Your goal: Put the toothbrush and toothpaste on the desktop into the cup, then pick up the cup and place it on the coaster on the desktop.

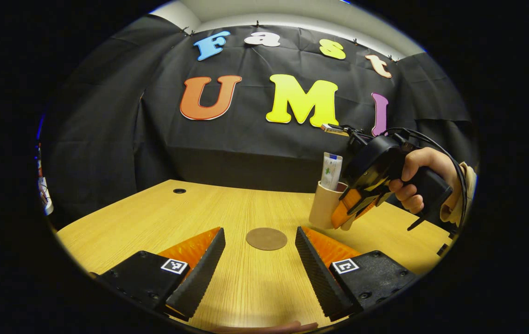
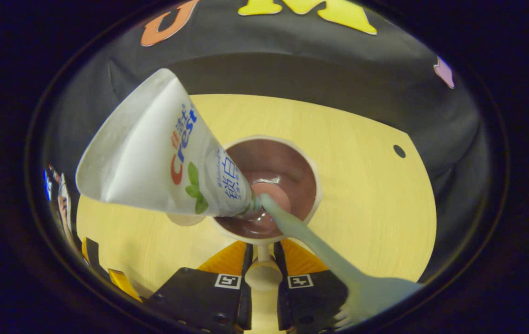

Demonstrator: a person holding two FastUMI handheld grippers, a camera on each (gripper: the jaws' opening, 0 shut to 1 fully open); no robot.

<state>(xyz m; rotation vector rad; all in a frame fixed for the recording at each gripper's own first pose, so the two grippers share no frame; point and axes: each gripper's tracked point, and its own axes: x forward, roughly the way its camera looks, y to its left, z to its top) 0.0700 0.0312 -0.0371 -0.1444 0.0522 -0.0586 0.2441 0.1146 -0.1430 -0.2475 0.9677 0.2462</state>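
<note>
A tan cup (image 1: 322, 206) stands at the right of the wooden table, with the white toothpaste tube (image 1: 331, 170) sticking out of it. My right gripper (image 1: 344, 217), held by a hand (image 1: 413, 183), grips the cup's side. In the right gripper view I look down into the cup (image 2: 292, 153). The toothpaste (image 2: 162, 153) leans left and the pale green toothbrush (image 2: 320, 246) leans toward the lower right. My right gripper (image 2: 262, 260) is shut on the cup's handle (image 2: 262, 272). My left gripper (image 1: 259, 229) is open, low over the table, and the round brown coaster (image 1: 266, 238) lies just beyond its fingertips.
The light wooden table (image 1: 227, 208) has a small dark cable hole (image 1: 179, 190) at the far left. Black cloth walls close the booth behind the table. Part of my left gripper (image 2: 95, 262) shows at the lower left of the right gripper view.
</note>
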